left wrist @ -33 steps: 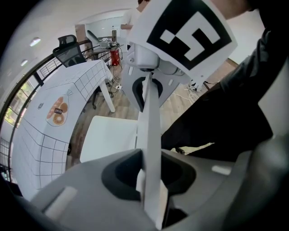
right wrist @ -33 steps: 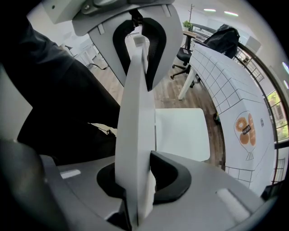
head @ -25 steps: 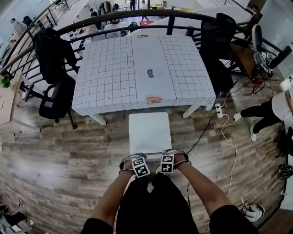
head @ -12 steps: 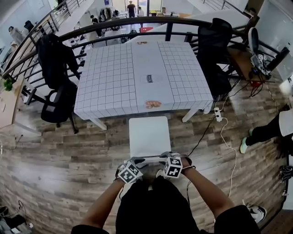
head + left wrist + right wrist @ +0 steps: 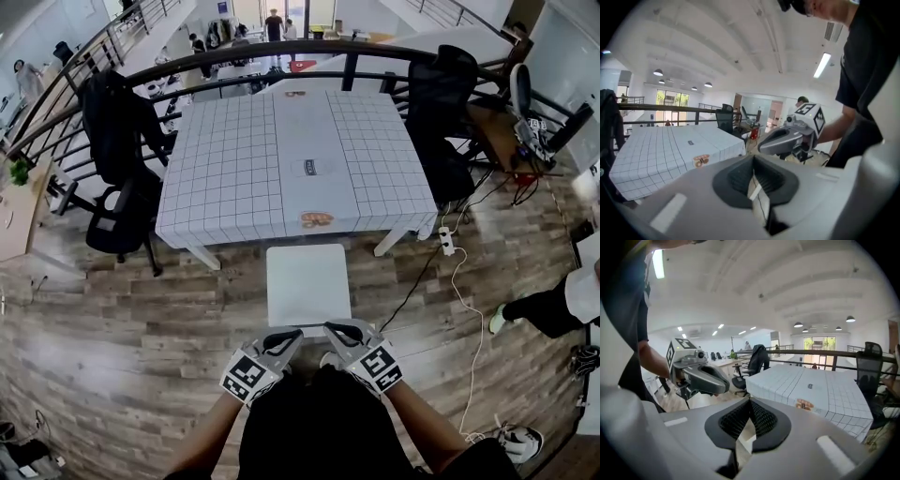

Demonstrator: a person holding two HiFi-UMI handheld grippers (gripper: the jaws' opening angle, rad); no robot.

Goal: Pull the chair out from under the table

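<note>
- White square-seated chair (image 5: 307, 284) stands on the wooden floor, just clear of the grid-clothed square table (image 5: 234, 159); judge the pull as essentially done.
- Your left gripper (image 5: 289, 337) and right gripper (image 5: 334, 330) have just clenched on nothing and hang above the seat's near edge; next, simply withdraw.
- Chair legs are hidden beneath the seat.

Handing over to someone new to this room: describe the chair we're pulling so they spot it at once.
Find the white grid-patterned table on the wooden floor. The chair stands at the middle of its near edge. It is a plain white square seat, while the office chair on the table's left and the one on its right are black.
</note>
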